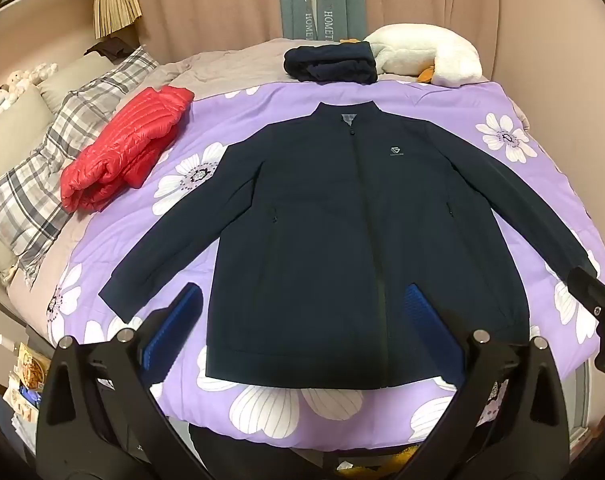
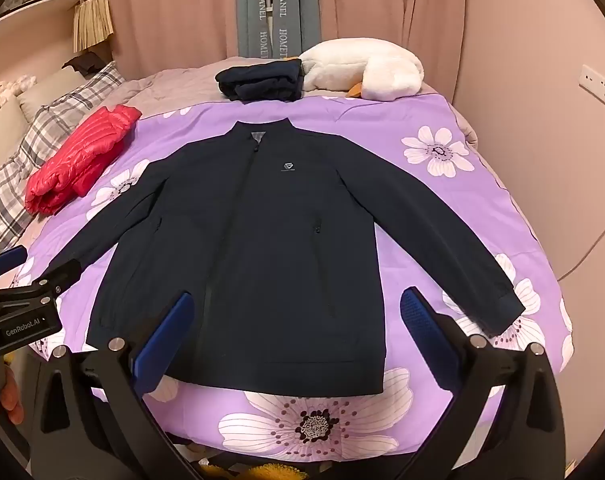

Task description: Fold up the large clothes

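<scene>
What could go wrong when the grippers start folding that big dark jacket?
The navy jacket is wide, with both sleeves spread out, so a sleeve may flop or bunch. Its smooth fabric might slip from the open left gripper or right gripper. A fold could also drag the purple floral quilt underneath into wrinkles.

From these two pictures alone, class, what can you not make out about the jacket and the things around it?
- Navy jacket: hem partly behind the left claw, left wrist view.
- Chest logo: lettering too small, both views.
- Folded dark garment: type unclear, far off.
- White plush: face hidden.
</scene>
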### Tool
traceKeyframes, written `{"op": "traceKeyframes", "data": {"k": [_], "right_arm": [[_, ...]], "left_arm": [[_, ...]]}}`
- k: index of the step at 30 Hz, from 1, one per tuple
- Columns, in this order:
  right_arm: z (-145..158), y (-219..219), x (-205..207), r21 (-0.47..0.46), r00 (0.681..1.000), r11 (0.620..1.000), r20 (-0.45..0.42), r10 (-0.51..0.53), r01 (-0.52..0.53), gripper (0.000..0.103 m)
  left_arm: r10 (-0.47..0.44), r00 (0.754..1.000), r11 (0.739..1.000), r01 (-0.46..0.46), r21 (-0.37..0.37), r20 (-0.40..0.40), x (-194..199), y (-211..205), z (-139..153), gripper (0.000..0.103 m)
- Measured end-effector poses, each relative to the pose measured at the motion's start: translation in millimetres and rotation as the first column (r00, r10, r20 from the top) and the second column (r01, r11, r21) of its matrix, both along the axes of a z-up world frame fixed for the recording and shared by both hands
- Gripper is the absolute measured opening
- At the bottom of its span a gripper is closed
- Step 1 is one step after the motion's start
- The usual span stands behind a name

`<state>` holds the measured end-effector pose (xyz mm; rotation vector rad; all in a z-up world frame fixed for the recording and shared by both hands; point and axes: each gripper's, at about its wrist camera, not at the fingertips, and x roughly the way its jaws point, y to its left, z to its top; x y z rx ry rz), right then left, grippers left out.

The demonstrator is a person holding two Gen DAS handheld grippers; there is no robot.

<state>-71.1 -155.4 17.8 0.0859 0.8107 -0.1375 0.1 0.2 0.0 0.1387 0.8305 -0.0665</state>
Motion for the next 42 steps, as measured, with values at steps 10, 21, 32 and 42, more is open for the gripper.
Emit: {"op": "traceKeyframes", "data": {"k": [10, 21, 32, 42], "right_arm": [[-1.8, -0.1, 0.4, 0.002, 1.0, 1.0, -0.004, 0.0, 0.0, 0.102], [-6.7, 0.8, -0.3, 0.005, 1.0, 1.0, -0.005, -0.004, 0.004, 0.102], [-11.4, -3.4, 0.1, 0.01, 1.0, 1.0, -0.01, -0.005, 0.005, 0.102], [-14.0, -0.7, 2.1, 0.017, 1.0, 1.0, -0.016, 0.002, -0.002, 0.102]], "left_arm": [[-0.003, 1.0, 1.0, 0.003, 0.017, -0.01, -1.1, -5.5, -1.5, 0.101], [-0.015, 1.0, 1.0, 0.015, 0.021, -0.018, -0.7, -4.4, -5.7, 0.101], [-0.023, 0.999, 0.999, 0.024, 0.024, -0.038, 3.2, -6.4, -10.1, 0.101], [-0.026, 0.999, 0.999, 0.027, 0.025, -0.046, 4.1, -10.6, -13.7, 0.101]]}}
